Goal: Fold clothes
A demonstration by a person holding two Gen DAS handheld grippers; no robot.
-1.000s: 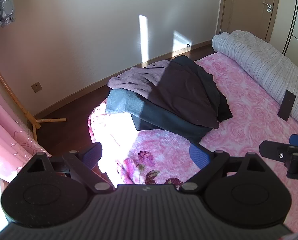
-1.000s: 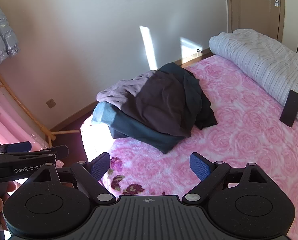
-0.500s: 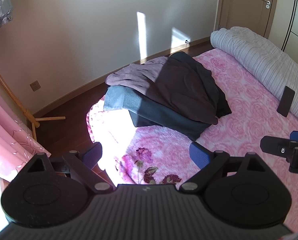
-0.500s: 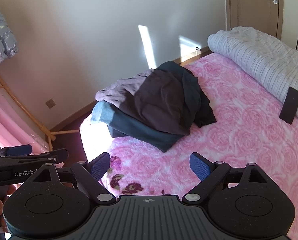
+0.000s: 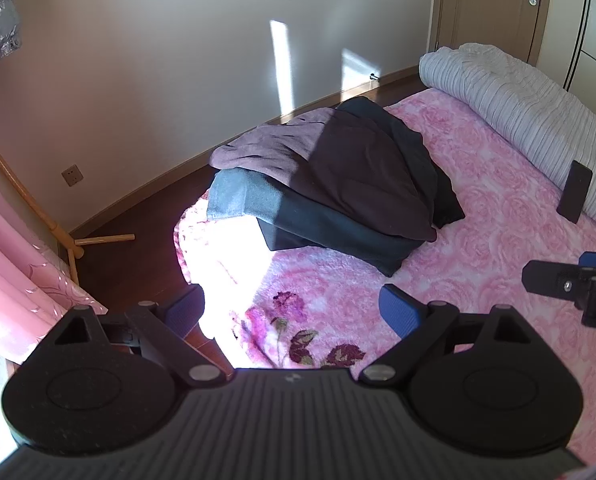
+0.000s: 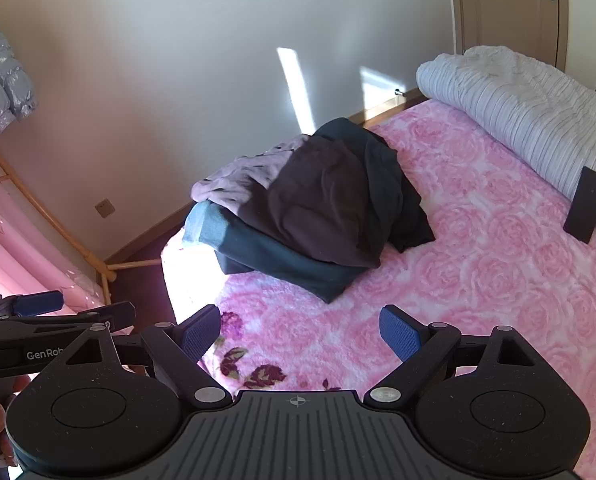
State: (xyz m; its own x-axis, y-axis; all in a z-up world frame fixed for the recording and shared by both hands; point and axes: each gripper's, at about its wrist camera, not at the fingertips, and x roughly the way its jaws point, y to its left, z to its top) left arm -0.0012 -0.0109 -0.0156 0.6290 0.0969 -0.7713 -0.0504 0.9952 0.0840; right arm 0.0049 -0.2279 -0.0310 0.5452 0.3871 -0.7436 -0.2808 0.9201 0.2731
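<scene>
Little has moved since the earlier frames: both views keep almost the same framing, and the pile sits only a little lower and more central in the left wrist view than a second ago. The left gripper (image 5: 292,308) has its blue pads spread wide with nothing between them, over the near corner of the pink blanket (image 5: 498,216), where the sun falls bright. The right gripper (image 6: 300,330) is also spread wide and empty, over the same blanket but further in from the edge. The pile of clothes (image 5: 330,184) lies ahead of both grippers and well apart from them, near the left edge of the bed, on the side of the wall. In the right wrist view the pile (image 6: 310,208) stands almost straight ahead between the fingers; in the left wrist view it is ahead and slightly to the right. Neither gripper seems clearly nearer to it. The long axis of the pile runs slanted, from the near right corner of the dark green garment (image 6: 282,260) toward the mauve garment (image 6: 242,176) at the far left. A dark brown garment (image 6: 318,200) lies on top, and it is probably the first one to take. A black phone (image 6: 586,210) leans against the rolled striped quilt (image 6: 518,96) far to the right.
</scene>
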